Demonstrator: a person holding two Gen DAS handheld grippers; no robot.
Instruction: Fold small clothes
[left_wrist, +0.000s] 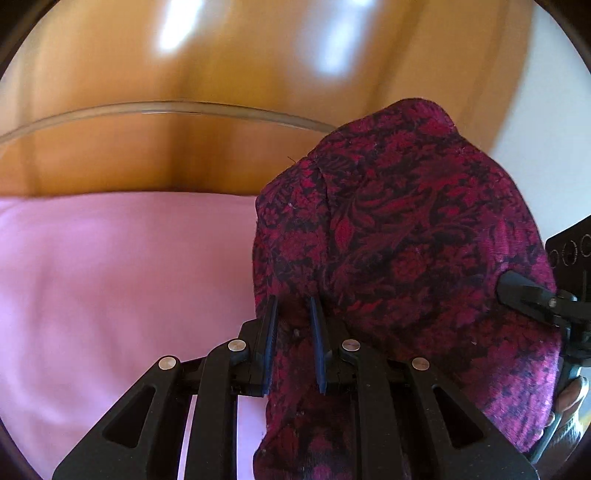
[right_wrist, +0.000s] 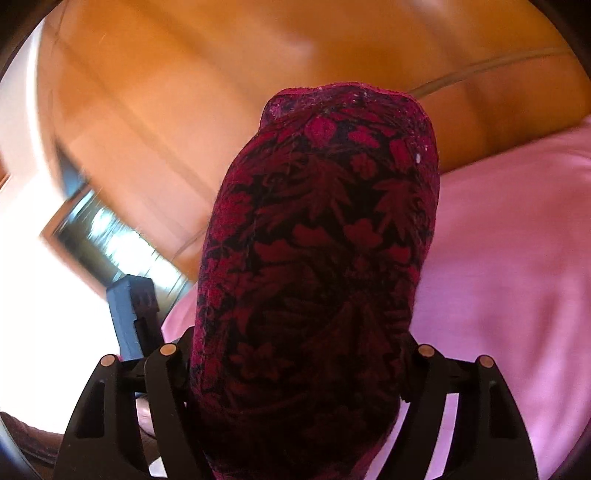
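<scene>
A dark red and black floral garment (left_wrist: 399, 236) hangs between both grippers above a pink cloth (left_wrist: 110, 280). My left gripper (left_wrist: 293, 314) is shut on a bunched fold of the garment, which drapes over its right finger. In the right wrist view the same garment (right_wrist: 317, 258) covers my right gripper (right_wrist: 295, 369) and hides its fingertips; the fabric runs down between its arms. The right gripper's finger (left_wrist: 524, 291) shows at the garment's right edge in the left wrist view. The left gripper's blue pad (right_wrist: 129, 314) shows at the left in the right wrist view.
The pink cloth (right_wrist: 517, 258) covers a glass-topped wooden table; the glass rim (left_wrist: 166, 109) curves across behind it. Wooden panelling (right_wrist: 184, 110) and a bright window (right_wrist: 22, 277) lie beyond.
</scene>
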